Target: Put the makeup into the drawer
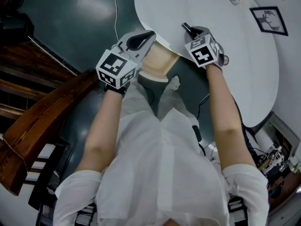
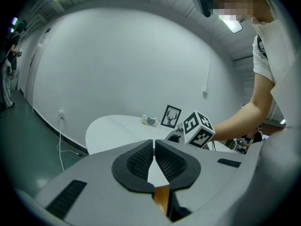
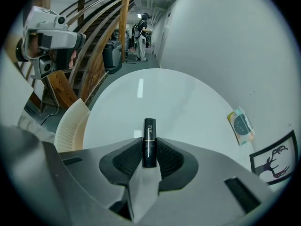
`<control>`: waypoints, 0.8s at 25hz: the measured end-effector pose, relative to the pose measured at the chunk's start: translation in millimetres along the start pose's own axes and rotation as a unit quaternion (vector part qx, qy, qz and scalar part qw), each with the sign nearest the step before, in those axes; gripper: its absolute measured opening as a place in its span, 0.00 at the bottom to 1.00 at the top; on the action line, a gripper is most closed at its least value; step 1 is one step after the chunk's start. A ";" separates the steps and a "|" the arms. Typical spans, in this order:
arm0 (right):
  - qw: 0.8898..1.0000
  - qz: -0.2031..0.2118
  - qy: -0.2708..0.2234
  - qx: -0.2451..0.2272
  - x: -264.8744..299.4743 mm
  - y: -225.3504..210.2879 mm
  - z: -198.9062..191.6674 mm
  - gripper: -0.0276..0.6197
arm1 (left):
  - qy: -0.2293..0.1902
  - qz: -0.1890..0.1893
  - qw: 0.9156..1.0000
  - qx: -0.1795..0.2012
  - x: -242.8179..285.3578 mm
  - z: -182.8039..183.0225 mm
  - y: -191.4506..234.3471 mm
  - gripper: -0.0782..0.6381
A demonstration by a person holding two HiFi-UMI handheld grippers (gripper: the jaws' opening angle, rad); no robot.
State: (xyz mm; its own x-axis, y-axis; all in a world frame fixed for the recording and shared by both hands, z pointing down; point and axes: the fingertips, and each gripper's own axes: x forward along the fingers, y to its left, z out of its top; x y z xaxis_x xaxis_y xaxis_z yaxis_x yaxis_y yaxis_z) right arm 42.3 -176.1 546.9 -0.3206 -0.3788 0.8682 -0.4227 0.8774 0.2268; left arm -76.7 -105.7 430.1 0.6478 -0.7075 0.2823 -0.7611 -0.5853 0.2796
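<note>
Now clamping the right claw (image 3: 149,149) on a black cylindrical lipstick tube with a thin gold band (image 3: 149,142), pointing it steeply down over the round white bench (image 3: 188,102). Holding the left claw (image 2: 154,144) nearly level, jaws together with nothing between them, beside the bench edge and above a cream ribbed drawer unit (image 1: 159,60).

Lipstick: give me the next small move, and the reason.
Probably swing the right gripper left toward the beige drawer. Its jaws clamp the lipstick, which hangs over the white table, not over the drawer.
</note>
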 end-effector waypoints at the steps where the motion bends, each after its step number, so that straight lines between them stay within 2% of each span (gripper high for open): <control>1: 1.000 0.002 -0.003 0.001 -0.9 4.5 2.4 0.18 | -0.001 0.003 1.000 -0.001 -2.8 -0.7 2.0 0.14; 20: 0.998 0.050 -0.040 0.016 -14.5 104.5 47.4 0.18 | -0.005 0.048 0.999 -0.023 -46.9 -17.0 30.8 0.14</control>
State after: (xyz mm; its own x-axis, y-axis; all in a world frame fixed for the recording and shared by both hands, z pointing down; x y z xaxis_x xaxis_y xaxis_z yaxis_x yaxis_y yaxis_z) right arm -37.4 -92.8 537.1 -0.4288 -0.3139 0.8471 -0.4120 0.9024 0.1259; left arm -129.9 -83.9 441.0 0.5722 -0.7634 0.2998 -0.8167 -0.4971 0.2931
